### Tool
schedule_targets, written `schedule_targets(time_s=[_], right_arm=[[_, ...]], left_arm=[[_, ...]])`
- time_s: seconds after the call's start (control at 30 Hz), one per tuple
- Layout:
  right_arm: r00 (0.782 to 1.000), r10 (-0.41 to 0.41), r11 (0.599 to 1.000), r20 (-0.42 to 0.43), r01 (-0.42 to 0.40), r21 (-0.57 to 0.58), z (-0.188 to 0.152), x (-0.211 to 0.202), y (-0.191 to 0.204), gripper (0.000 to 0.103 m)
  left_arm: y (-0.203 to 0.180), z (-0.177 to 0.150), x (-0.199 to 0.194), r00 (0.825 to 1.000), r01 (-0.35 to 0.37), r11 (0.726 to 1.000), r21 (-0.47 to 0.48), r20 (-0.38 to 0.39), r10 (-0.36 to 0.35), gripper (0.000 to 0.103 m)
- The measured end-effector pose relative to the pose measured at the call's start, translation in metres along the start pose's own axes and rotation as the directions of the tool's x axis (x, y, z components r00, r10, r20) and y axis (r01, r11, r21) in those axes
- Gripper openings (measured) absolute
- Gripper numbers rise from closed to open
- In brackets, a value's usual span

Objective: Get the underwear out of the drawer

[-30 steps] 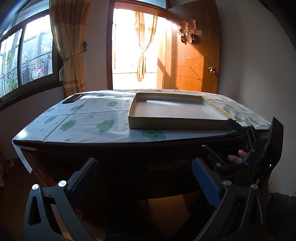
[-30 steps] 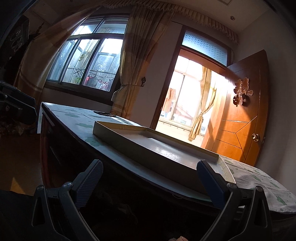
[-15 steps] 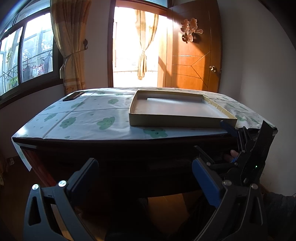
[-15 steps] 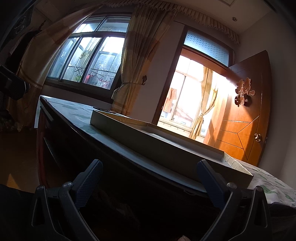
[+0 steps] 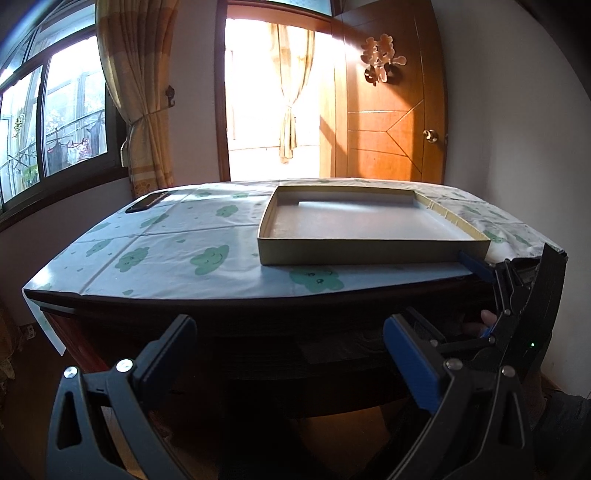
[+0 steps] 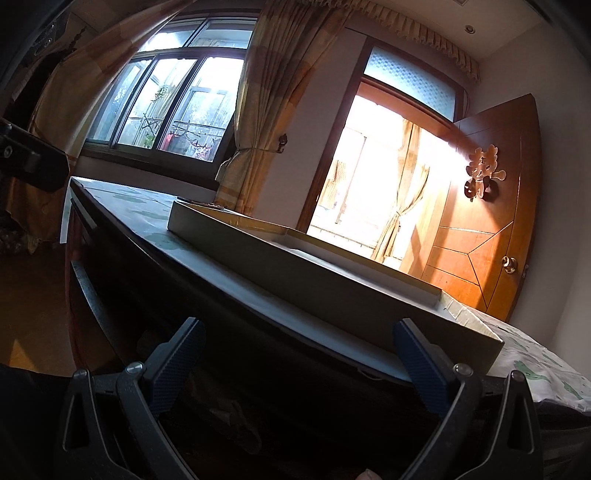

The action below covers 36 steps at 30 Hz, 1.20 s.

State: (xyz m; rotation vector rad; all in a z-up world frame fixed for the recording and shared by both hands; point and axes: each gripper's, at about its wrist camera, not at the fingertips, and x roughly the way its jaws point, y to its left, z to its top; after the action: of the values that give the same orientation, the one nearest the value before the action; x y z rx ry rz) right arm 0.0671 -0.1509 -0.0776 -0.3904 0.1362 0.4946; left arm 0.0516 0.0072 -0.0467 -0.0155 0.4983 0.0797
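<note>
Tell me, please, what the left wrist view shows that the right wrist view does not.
Only the left wrist view: the right gripper from outside, low at the table's edge, and a dark phone on the tablecloth.
Only the right wrist view: the ceiling and a transom.
Both: the empty tray, door, curtains, window.

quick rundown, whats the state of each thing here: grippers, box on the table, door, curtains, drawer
left gripper: open, nothing held
right gripper: open, nothing held, low at the table's front edge
shallow box: open-topped, empty, on the tablecloth
wooden door: swung open
window curtain: tied back
drawer: too dark to tell
</note>
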Motion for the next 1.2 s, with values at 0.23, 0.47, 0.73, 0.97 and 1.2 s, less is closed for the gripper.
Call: schedule_targets(time_s=[0.23, 0.47, 0.73, 0.97, 1.2], right_arm=[[1.0, 0.007, 1.0, -0.017, -0.007, -0.008, -0.001, -0.009, 0.003, 0.102], [0.999, 0.021, 1.0, -0.036, -0.022, -0.012, -0.001, -0.02, 0.008, 0.102], [0.998, 0.034, 0.999, -0.061, -0.035, -0.006, -0.002, -0.028, 0.012, 0.102], [0.997, 0.037, 0.999, -0.065, -0.036, 0.009, -0.003, -0.039, 0.012, 0.102], [0.997, 0.03, 0.999, -0.065, -0.028, 0.03, -0.001, -0.049, 0.011, 0.102]], left_arm=[[0.0, -0.005, 0.004, 1.0, 0.002, 1.0, -0.003, -0.018, -0.002, 0.103], [0.0, -0.013, 0.009, 0.999, 0.005, 1.0, -0.001, -0.049, -0.005, 0.103], [0.005, -0.016, 0.009, 0.998, 0.001, 1.0, -0.008, -0.064, -0.002, 0.103], [0.009, -0.018, 0.008, 0.997, 0.0, 1.0, -0.01, -0.075, -0.001, 0.103], [0.009, -0.019, 0.007, 0.997, 0.002, 1.0, -0.008, -0.078, -0.003, 0.103]])
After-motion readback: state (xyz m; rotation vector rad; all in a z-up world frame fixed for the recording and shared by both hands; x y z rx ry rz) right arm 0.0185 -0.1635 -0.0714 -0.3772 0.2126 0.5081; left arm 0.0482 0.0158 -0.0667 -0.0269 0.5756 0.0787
